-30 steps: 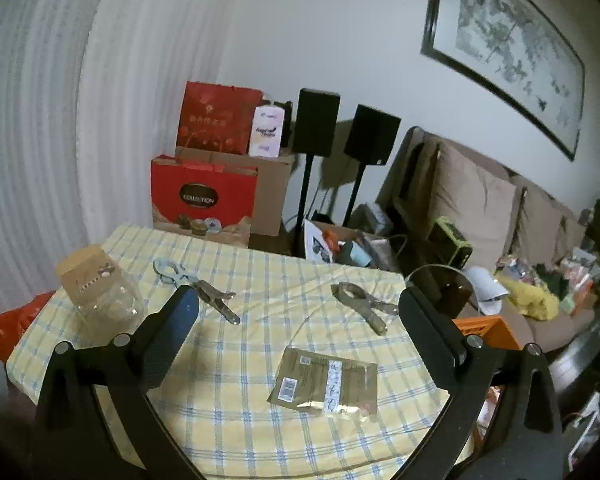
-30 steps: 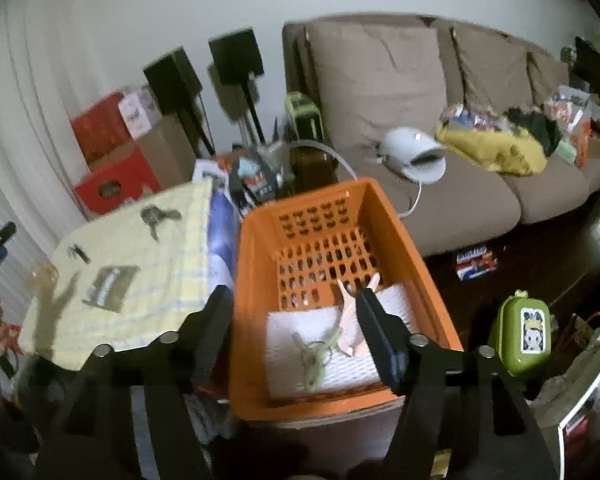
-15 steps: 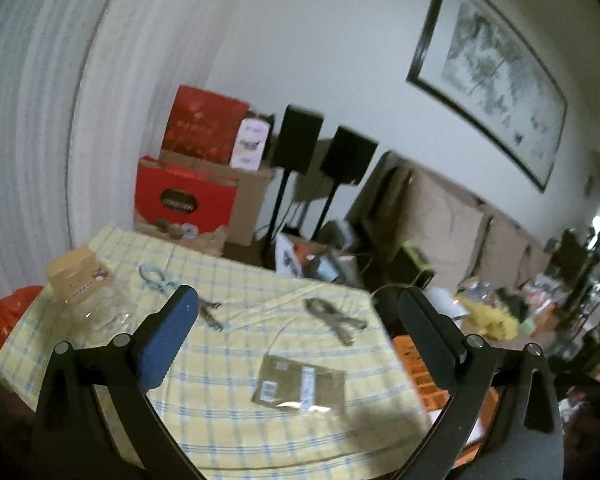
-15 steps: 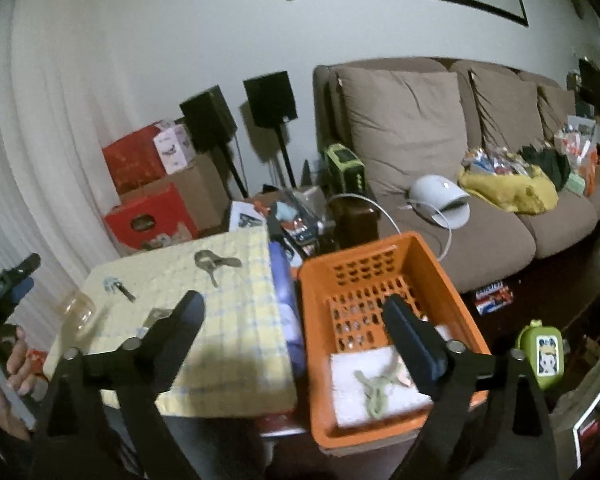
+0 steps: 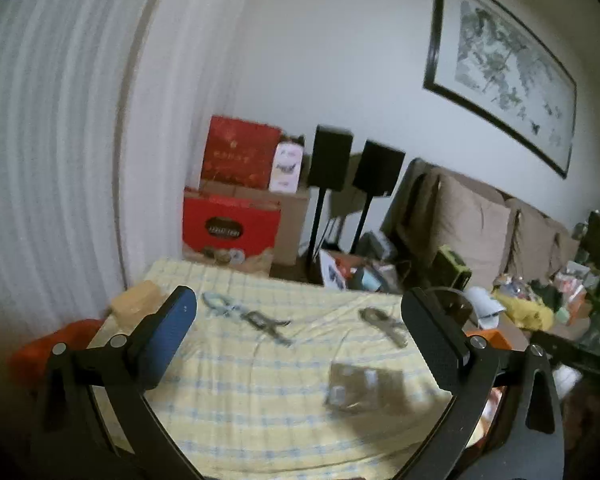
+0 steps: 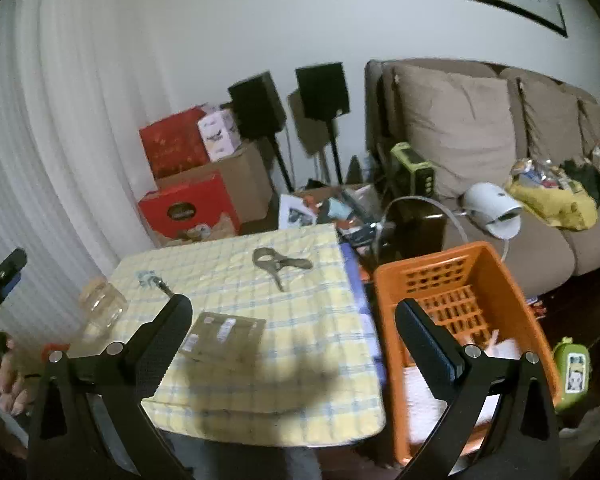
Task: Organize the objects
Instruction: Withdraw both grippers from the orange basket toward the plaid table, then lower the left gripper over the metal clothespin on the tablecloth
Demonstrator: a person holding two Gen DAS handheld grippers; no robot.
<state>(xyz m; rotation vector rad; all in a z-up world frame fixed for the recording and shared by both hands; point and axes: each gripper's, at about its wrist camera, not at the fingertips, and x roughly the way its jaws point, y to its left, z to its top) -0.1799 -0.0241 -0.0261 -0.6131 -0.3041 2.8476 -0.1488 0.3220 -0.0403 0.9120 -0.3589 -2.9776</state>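
Altogether two clips (image 6: 278, 262) (image 6: 152, 278), one packet (image 6: 224, 334), one jar (image 6: 102, 306) — one basket (image 6: 504, 280).

Open tablecloth (image 6: 300, 344) between brown packet (image 6: 224, 334) and orange basket (image 6: 480, 320); clamp (image 6: 278, 262) farther back.

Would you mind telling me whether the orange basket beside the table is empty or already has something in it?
Not empty. In the right wrist view the orange basket holds a white liner on its floor with pale items on it, too blurred to identify.
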